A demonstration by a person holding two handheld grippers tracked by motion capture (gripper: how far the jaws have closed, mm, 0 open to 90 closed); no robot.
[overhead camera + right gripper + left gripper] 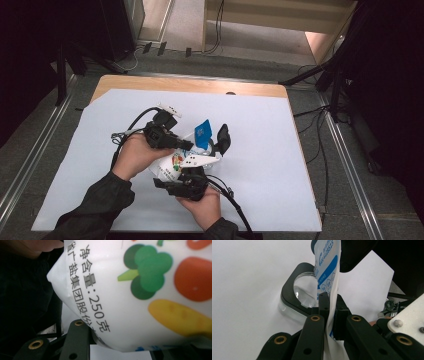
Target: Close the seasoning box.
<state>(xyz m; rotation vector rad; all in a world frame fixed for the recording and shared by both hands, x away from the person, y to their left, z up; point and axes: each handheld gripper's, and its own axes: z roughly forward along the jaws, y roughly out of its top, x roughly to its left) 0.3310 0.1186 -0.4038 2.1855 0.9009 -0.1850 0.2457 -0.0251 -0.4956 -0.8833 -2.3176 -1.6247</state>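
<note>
White glossy plastic pouch, printed with broccoli and other vegetables, blue at its top end, held up over table middle between both grippers. Left gripper clamped tight on flat blue-printed edge; right gripper hugging plump lower body. Below: black rounded-square frame with clear glass lens, lying on smooth white sheet. Bare wood tabletop along far edge; grey carpet, cables beyond.
</note>
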